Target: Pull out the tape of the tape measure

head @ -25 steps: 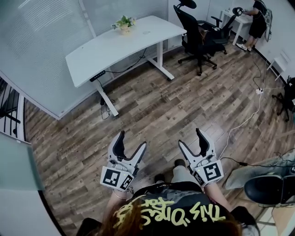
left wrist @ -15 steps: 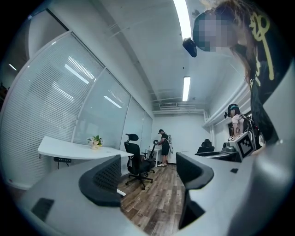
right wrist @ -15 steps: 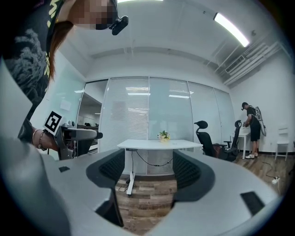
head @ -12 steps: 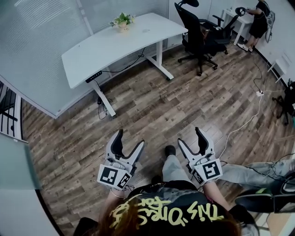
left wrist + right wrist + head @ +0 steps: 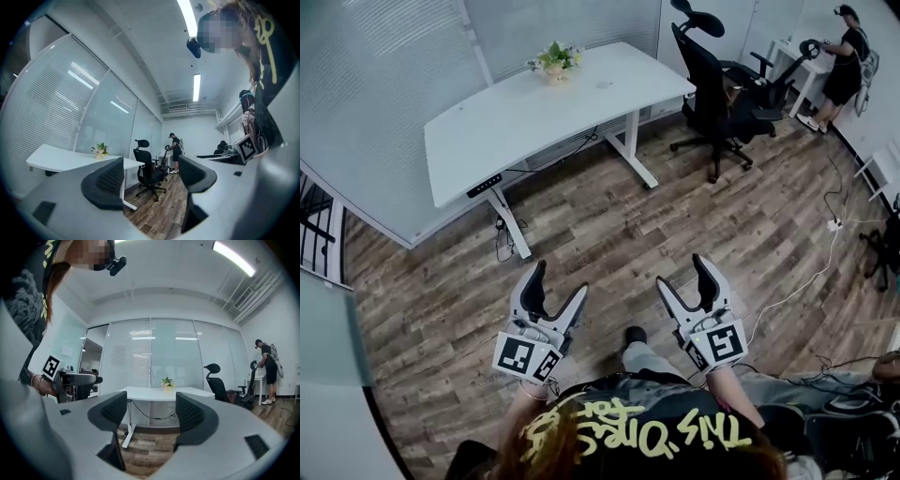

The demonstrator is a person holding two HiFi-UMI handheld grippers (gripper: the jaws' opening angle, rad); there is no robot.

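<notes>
Closing on the white surface (image 5: 516,117), going by the head view: over the last second it and the plant (image 5: 555,58) on its far edge have slid slightly toward the middle of the frame, and the office chair (image 5: 712,80) has shifted right. I read that as approach only. The pull hasn't begun.

Tape measure: not visible in any view. There's a small mark on the surface right of the plant, too small to identify, so the target still has to be found.

Left gripper (image 5: 559,281): held low in front of the body over the wooden floor (image 5: 609,225), pointing forward and slightly right. Jaws wide apart, nothing between them; its own view shows only floor and chair through the gap.

Right gripper (image 5: 684,274): level with the left and well apart from it, same forward pose. Jaws equally wide and empty, framing the surface's leg and cables.

Neither gripper's pose has changed across the second. Another person (image 5: 848,56) stands at the far right, uninvolved.
</notes>
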